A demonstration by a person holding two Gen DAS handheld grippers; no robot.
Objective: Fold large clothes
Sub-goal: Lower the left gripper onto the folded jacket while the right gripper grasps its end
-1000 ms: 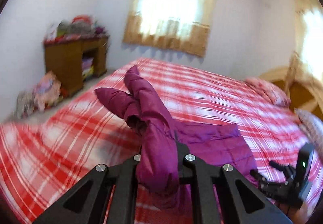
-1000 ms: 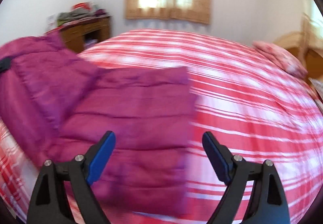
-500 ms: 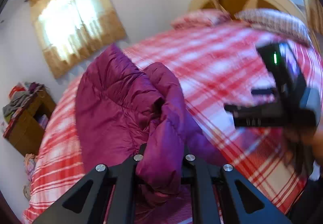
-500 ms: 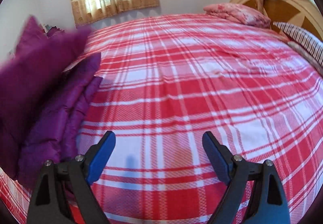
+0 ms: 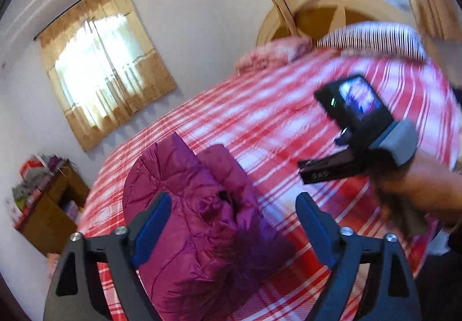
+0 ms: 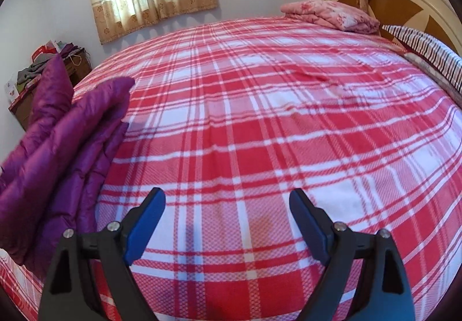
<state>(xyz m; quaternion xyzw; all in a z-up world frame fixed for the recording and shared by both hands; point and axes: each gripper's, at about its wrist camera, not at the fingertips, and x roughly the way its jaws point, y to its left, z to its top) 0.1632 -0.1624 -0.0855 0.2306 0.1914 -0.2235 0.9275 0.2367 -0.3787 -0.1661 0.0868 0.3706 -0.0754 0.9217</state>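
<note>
Covering the bed, a red plaid blanket (image 6: 260,133) (purple jacket (image 5: 196,220) atop).

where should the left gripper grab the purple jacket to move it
Probably the thick folded edge of the purple jacket nearest the left gripper, approached from directly above with open jaws straddling the bundle. The layers are stacked there, so one pinch could catch them all; the far corners on the plaid bedspread look loose and might unfold.

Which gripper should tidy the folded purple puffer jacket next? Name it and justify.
Left. The left gripper hangs open directly over the purple puffer jacket; the right gripper, also open, faces bare red plaid bedspread, jacket off to its side.
</note>
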